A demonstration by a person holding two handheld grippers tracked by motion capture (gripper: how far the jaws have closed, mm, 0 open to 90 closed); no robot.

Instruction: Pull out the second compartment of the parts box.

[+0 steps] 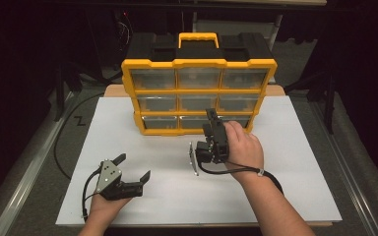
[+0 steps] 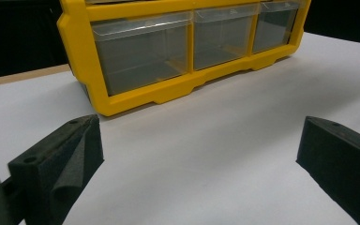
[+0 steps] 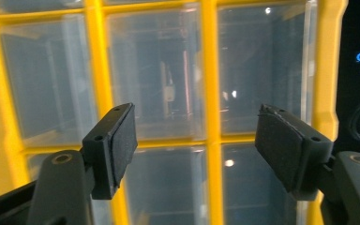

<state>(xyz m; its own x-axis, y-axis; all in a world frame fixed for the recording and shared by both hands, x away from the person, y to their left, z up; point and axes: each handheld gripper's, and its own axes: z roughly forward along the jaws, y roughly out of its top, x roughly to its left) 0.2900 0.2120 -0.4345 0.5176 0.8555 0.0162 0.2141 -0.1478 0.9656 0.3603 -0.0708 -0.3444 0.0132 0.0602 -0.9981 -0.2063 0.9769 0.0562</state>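
Note:
A yellow-framed organizer [image 1: 199, 91] with a black back and several clear drawers stands upright at the far middle of the white board. My right gripper [image 1: 214, 118] is held up close in front of its lower middle and right drawers. In the right gripper view, the right gripper [image 3: 197, 124] is open with nothing between its pads, and the organizer's yellow frame [image 3: 208, 70] is right behind. My left gripper [image 1: 134, 166] rests low near the front left of the board. It is open and empty [image 2: 201, 136], facing the organizer's bottom row [image 2: 136, 101] from a distance.
The white board [image 1: 285, 162] lies on a wooden table whose edge shows behind the organizer. A black cable [image 1: 59, 147] loops on the floor to the left. Dark stand legs [image 1: 330, 98] rise beyond the board's right side.

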